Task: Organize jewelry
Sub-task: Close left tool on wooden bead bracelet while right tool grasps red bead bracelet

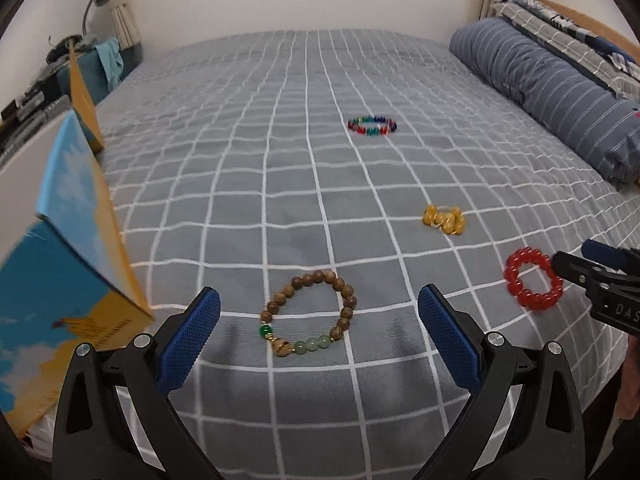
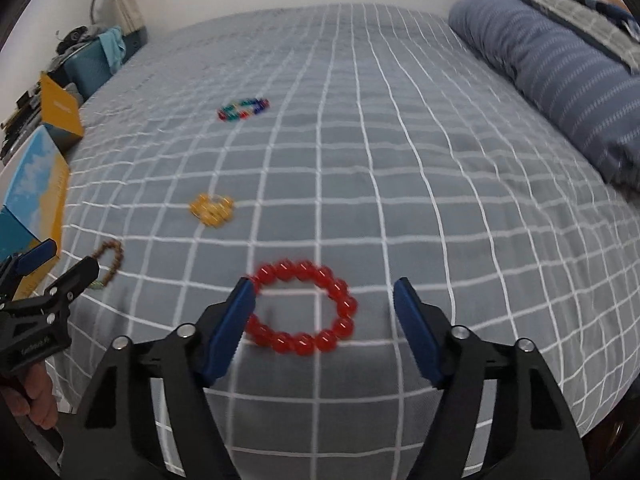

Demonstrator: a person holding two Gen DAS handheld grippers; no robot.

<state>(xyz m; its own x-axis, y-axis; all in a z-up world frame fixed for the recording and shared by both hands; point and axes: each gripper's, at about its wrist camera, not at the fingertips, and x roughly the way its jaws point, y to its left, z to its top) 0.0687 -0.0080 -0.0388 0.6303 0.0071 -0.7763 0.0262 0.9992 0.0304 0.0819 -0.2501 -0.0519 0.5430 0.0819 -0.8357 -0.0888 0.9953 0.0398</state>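
Four bead bracelets lie on a grey checked bed. A brown wooden bracelet with green beads [image 1: 308, 314] lies between the open fingers of my left gripper [image 1: 318, 320]. A red bracelet [image 2: 303, 307] lies between the open fingers of my right gripper [image 2: 324, 316], its left edge by the left pad [image 2: 230, 332]; it also shows in the left wrist view [image 1: 532, 278]. A yellow bracelet [image 1: 444, 219] [image 2: 212, 209] lies bunched further in. A multicolour bracelet [image 1: 372, 125] [image 2: 243, 109] lies farthest. The right gripper [image 1: 576, 268] and left gripper [image 2: 60, 264] each show in the other view.
An open blue and yellow box [image 1: 68, 240] [image 2: 38, 188] stands at the bed's left edge, lid up. A blue striped rolled quilt [image 1: 552, 92] [image 2: 560, 68] lies along the right. A desk with clutter and a lamp [image 1: 96, 0] stands at far left.
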